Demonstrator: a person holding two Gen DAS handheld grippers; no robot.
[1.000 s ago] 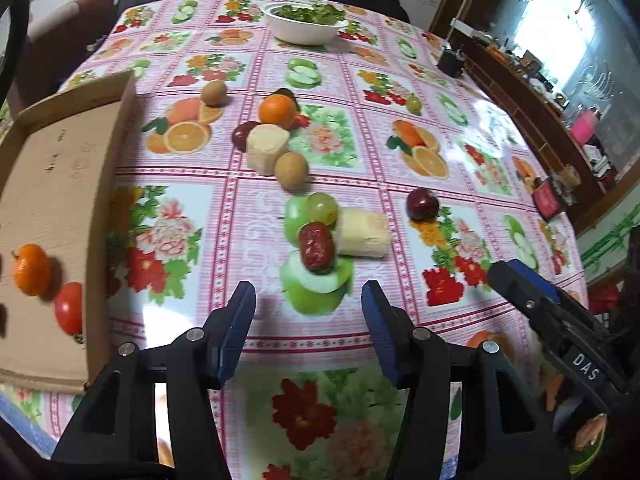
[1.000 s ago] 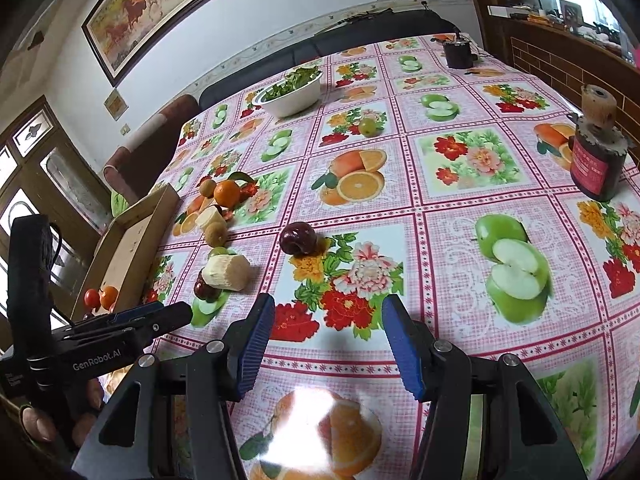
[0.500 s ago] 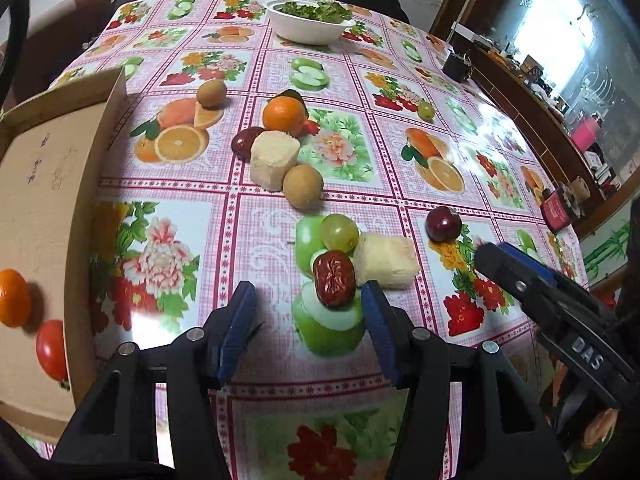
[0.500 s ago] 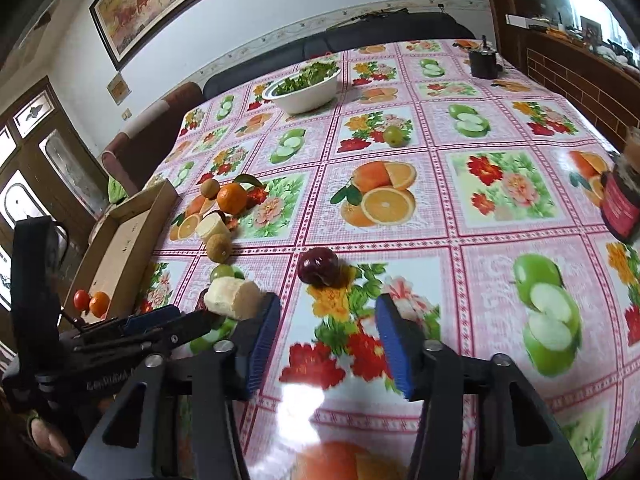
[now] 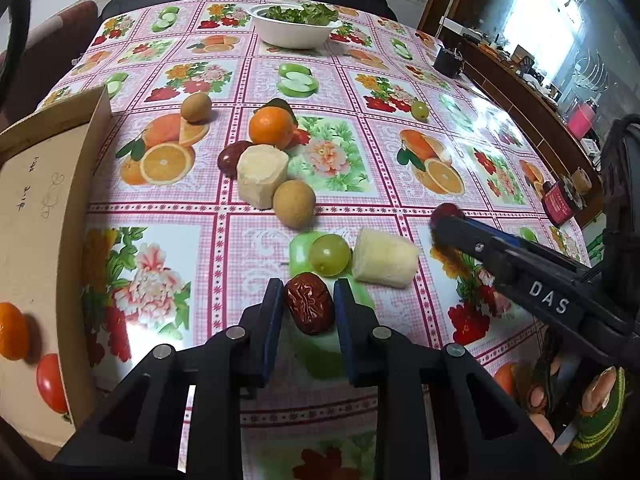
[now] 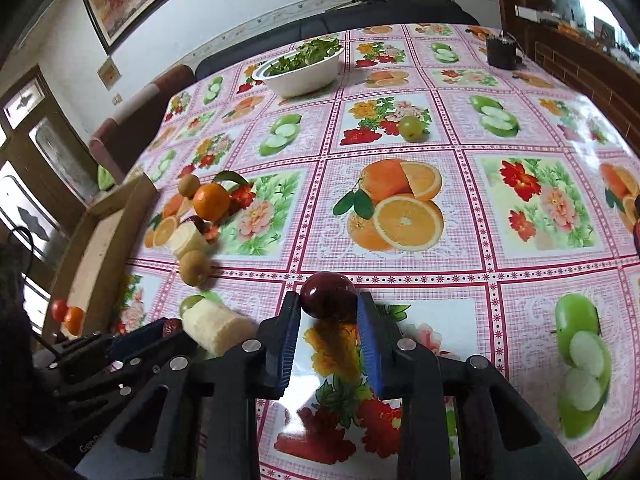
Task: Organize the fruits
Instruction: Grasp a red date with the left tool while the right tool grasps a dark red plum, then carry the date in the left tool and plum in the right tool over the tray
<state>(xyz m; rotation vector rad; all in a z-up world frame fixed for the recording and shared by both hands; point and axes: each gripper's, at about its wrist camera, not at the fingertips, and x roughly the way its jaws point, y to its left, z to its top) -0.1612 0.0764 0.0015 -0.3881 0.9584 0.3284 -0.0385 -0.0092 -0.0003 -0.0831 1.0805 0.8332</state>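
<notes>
My left gripper point(image 5: 309, 300) is shut on a wrinkled red date point(image 5: 309, 309) on the fruit-print tablecloth. A green grape point(image 5: 330, 255) and a pale peeled chunk point(image 5: 384, 257) lie just beyond it. My right gripper point(image 6: 328, 312) is shut on a dark red plum point(image 6: 328, 295). An orange point(image 5: 271, 127), a second pale chunk point(image 5: 262, 174), a dark date point(image 5: 229, 158) and two brown round fruits point(image 5: 294, 203) lie farther back. The cardboard box point(image 5: 36, 216) at left holds a small orange point(image 5: 12, 336) and a tomato point(image 5: 51, 383).
A white bowl of greens point(image 5: 296, 26) stands at the far side. A lone grape point(image 6: 409, 127) lies mid-table. A dark cup point(image 6: 502, 52) and a small jar point(image 5: 562, 200) stand toward the right edge. A sofa runs behind the table.
Both grippers moved forward and closed: the left onto the red date, the right onto the plum. Both were open before.
</notes>
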